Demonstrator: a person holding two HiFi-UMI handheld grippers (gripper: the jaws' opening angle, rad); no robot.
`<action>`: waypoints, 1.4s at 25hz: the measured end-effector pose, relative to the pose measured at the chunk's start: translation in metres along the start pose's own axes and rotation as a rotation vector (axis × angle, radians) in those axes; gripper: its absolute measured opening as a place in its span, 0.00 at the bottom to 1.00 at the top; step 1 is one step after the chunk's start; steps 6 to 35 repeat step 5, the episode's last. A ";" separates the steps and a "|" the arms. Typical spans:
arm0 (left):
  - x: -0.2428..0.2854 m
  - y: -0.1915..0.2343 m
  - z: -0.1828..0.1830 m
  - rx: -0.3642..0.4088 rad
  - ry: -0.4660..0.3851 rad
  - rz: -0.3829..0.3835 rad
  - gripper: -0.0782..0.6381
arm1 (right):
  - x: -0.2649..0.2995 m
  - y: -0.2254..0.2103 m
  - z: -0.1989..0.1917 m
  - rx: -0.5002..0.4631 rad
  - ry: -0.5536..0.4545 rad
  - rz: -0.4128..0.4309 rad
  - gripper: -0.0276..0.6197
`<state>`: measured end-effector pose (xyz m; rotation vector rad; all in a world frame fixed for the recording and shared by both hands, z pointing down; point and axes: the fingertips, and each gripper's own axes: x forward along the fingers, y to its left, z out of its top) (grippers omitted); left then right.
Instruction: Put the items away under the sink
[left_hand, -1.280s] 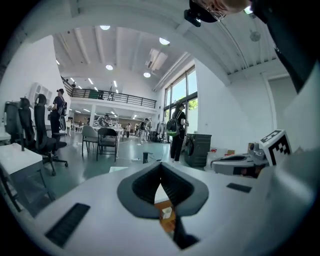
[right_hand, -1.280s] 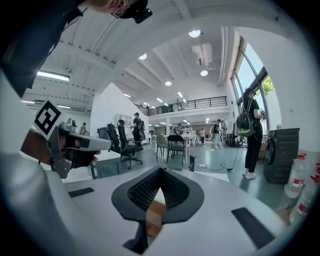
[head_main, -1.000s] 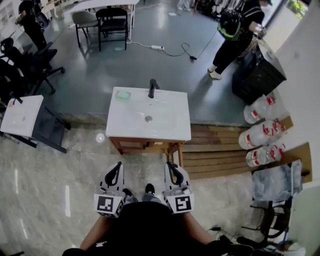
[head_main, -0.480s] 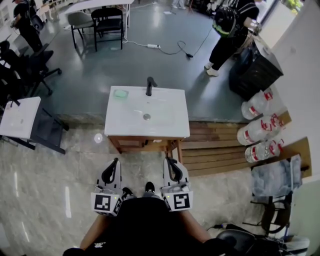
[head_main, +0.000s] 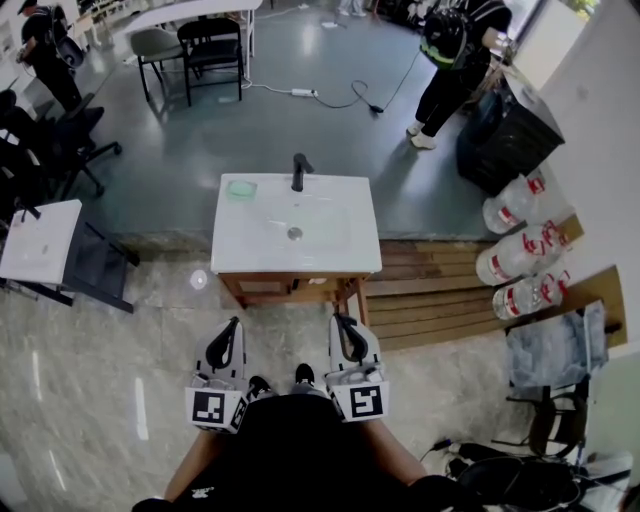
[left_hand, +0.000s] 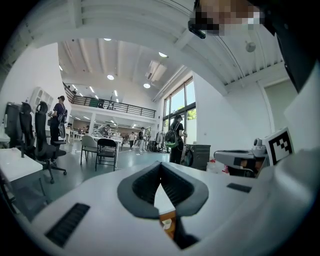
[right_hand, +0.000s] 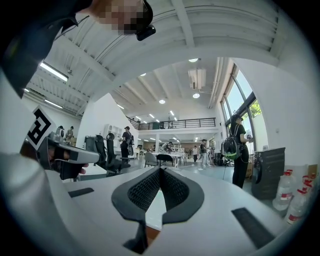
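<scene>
A white sink (head_main: 340, 235) with a black tap (head_main: 298, 172) stands on a wooden frame (head_main: 290, 290) ahead of me. A green soap dish (head_main: 241, 189) sits at its back left corner. My left gripper (head_main: 234, 324) and right gripper (head_main: 340, 320) are held side by side close to my body, short of the sink's front edge. Both are shut with nothing between the jaws; the black pads (left_hand: 150, 187) (right_hand: 165, 190) meet at the tips (left_hand: 160, 164) (right_hand: 160, 170). No loose items show in the head view.
Large water bottles (head_main: 520, 250) lie at the right beside wooden steps (head_main: 440, 290). A white table (head_main: 40, 240) is at the left. A person (head_main: 455, 50) stands at the back right by a black bin (head_main: 510, 130). Chairs (head_main: 210, 45) stand further back.
The view has shifted slightly; the sink sits a little higher in the frame than a second ago. Both grippers stay shut, side by side.
</scene>
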<state>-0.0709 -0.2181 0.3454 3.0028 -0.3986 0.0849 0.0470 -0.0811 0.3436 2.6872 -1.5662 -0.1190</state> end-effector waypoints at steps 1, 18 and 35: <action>0.000 0.000 0.000 -0.002 -0.002 -0.005 0.12 | 0.000 0.001 0.000 0.002 0.001 -0.002 0.07; -0.001 0.005 -0.005 0.010 0.002 -0.011 0.12 | 0.000 0.003 -0.007 0.005 0.025 -0.008 0.07; -0.001 0.005 -0.005 0.010 0.002 -0.011 0.12 | 0.000 0.003 -0.007 0.005 0.025 -0.008 0.07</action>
